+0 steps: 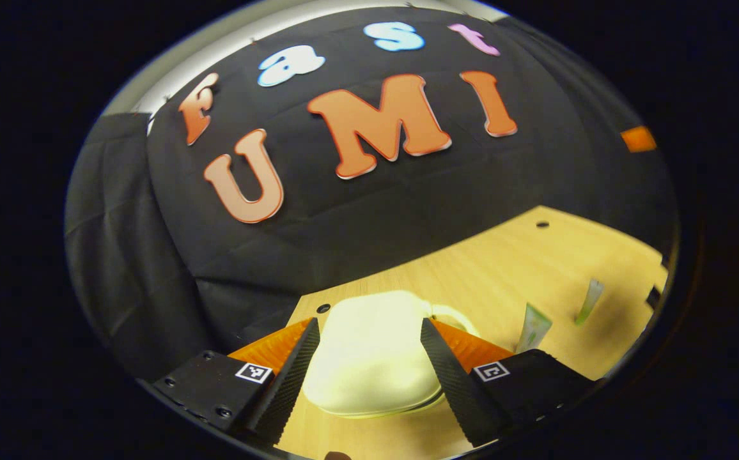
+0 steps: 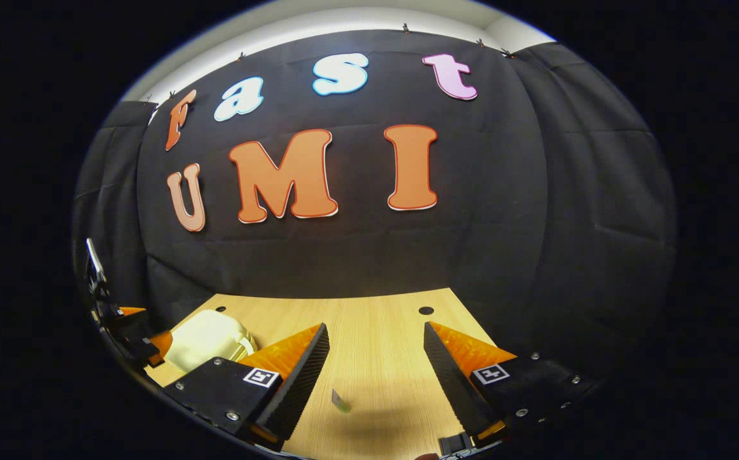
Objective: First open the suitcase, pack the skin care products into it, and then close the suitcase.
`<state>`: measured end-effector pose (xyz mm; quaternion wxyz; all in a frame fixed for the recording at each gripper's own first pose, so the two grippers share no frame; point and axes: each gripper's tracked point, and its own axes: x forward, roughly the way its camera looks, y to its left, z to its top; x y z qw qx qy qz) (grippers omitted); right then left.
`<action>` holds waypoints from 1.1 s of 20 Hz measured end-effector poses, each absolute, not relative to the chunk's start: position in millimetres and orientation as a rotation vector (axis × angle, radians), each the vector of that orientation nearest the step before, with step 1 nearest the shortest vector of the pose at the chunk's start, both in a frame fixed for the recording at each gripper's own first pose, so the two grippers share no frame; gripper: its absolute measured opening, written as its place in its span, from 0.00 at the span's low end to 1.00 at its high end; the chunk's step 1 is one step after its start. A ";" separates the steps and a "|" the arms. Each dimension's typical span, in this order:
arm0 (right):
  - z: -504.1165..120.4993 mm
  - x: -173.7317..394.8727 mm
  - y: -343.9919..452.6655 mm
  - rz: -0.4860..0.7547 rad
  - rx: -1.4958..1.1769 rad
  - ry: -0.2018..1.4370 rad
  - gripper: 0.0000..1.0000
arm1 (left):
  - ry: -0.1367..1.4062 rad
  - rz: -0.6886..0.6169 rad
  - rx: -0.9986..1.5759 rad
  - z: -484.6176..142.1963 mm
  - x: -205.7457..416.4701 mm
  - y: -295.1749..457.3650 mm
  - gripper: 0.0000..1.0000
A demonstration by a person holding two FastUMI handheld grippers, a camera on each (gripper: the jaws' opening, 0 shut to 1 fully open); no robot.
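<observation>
Starting stage: nothing packed yet, judging by the layout; suitcase lid looks down.
Suitcase: small cream hard-shell suitcase point(image 1: 376, 351) lies flat on the counter point(image 1: 504, 255), near the back wall, handle point(image 1: 452, 314) on its far right side. In the right gripper view the same case point(image 2: 206, 338) sits at far left.
Case status: appears closed; seam line runs unbroken along the near edge, no gap seen. Judgement only, latch side not visible.
Skin care items: two pale green tubes in the left gripper view, near tube point(image 1: 532, 327) just beside the case on its right, far tube point(image 1: 590, 300) further right, well apart from the case. Both outside the case, on the counter.
Small item: tube-like object point(image 2: 341, 401) on the counter in the right gripper view; too small to ID with certainty.
Left gripper point(image 1: 369, 348): fingers spread wide, framing the case in view; contact w/ the shell cannot be confirmed.
Right gripper point(image 2: 376, 358): fingers apart, holding nothing, above bare counter.
Done: none of the three steps, as far as shown.
Remaining: open lid, load tubes, close lid.
Est. next req.: left gripper to locate lid edge or latch.
</observation>
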<state>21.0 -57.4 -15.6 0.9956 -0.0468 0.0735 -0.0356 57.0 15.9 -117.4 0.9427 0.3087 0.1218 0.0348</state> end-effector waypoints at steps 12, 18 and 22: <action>-45.0 7.4 -81.5 -0.153 -0.012 0.228 0.94 | 0.402 -0.306 1.232 -229.1 93.6 -37.1 0.98; -58.4 0.4 -98.4 -0.183 0.046 0.275 0.94 | 0.452 -0.270 1.343 -253.0 122.2 -39.5 0.97; -61.1 2.9 -109.1 -0.195 0.056 0.289 0.94 | 0.510 -0.275 1.378 -267.1 143.7 -39.1 0.98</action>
